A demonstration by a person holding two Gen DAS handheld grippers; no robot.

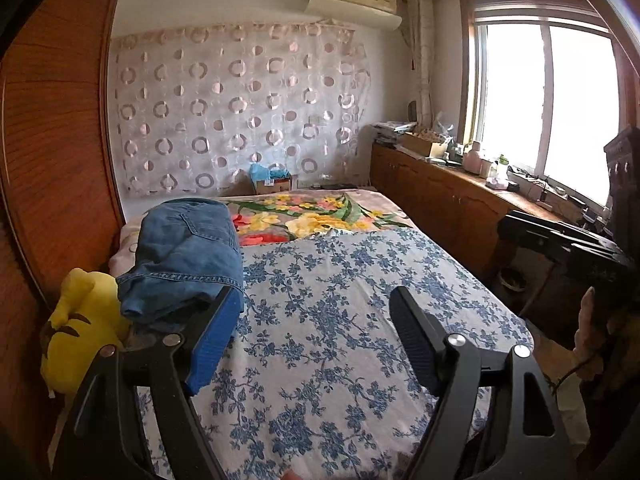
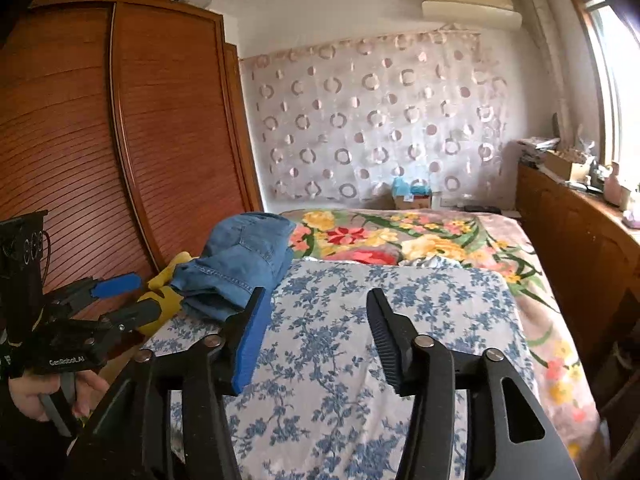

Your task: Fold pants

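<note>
With both hand-held grippers spread and empty, the left and the right, reach to the jeans beside the yellow toy and pinch the waistband.

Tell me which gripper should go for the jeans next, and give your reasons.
Left, probably. The left gripper is open with its blue-padded finger right beside the jeans, which lie bundled on the bed's left edge. The right gripper, also open, sits further right over the floral sheet.
</note>
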